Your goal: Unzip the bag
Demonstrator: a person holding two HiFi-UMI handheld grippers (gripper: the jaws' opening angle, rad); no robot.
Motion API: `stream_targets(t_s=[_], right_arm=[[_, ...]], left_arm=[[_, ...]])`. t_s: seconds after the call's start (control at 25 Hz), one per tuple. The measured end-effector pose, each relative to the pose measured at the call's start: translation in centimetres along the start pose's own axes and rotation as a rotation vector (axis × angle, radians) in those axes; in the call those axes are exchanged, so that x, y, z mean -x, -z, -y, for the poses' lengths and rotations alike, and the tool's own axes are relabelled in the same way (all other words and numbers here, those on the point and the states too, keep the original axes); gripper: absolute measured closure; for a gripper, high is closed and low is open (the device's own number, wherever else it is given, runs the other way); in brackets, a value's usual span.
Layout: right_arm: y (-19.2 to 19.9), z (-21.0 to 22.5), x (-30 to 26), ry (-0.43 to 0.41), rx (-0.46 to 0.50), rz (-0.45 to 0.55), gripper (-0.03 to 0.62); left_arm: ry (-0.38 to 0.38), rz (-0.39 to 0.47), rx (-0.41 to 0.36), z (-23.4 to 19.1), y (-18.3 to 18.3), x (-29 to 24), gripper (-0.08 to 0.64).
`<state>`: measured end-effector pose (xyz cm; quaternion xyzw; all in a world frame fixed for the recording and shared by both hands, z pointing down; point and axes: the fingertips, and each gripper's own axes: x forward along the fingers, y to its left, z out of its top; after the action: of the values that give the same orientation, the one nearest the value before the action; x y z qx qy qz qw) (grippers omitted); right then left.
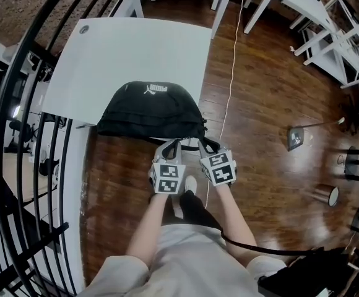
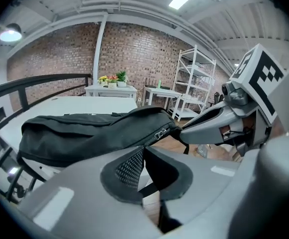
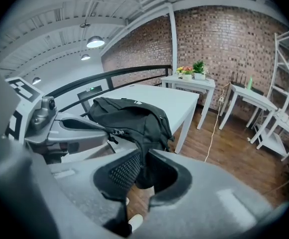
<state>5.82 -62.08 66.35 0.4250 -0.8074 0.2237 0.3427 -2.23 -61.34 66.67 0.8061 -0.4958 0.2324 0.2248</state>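
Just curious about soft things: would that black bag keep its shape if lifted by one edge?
Probably floppy: the bag sags flat on the table, and its cloth bunches where the right gripper pinches it. It looks nearly empty, so likely light; it might slide on the smooth top.

1 bag; 2 tools (left tool, right tool); 1 cable

Matt black cloth bag, smooth white table, glossy wooden floor.
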Motion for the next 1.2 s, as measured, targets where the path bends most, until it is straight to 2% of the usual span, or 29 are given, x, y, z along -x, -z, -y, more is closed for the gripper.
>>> stream_targets(t_s=[0.24,0.56,0.88,1.2], right_arm=[[0.3,-0.1,-0.6,0.013,-0.003,-0.003,0.552],[0.5,0.5,-0.8,0.028,-0.030,-0.002,0.552],[0.5,1.5,-1.2,0.048,-0.079,0.001,0.552],[0.7,2.3,-1.5,0.094,-0.077,-0.013,0.552]], left_arm=[[-0.034,-0.026,0.010,-3.3,1.4,0.7,0.534],[-0.082,-0.053,-0.026,-7.4,2.6,1.8,0.534],[-0.203,-0.078,0.008,-15.2,4.1,4.2,0.534],[-0.303,-0.091,-0.016,-22.9,4.9,7.2,0.534]])
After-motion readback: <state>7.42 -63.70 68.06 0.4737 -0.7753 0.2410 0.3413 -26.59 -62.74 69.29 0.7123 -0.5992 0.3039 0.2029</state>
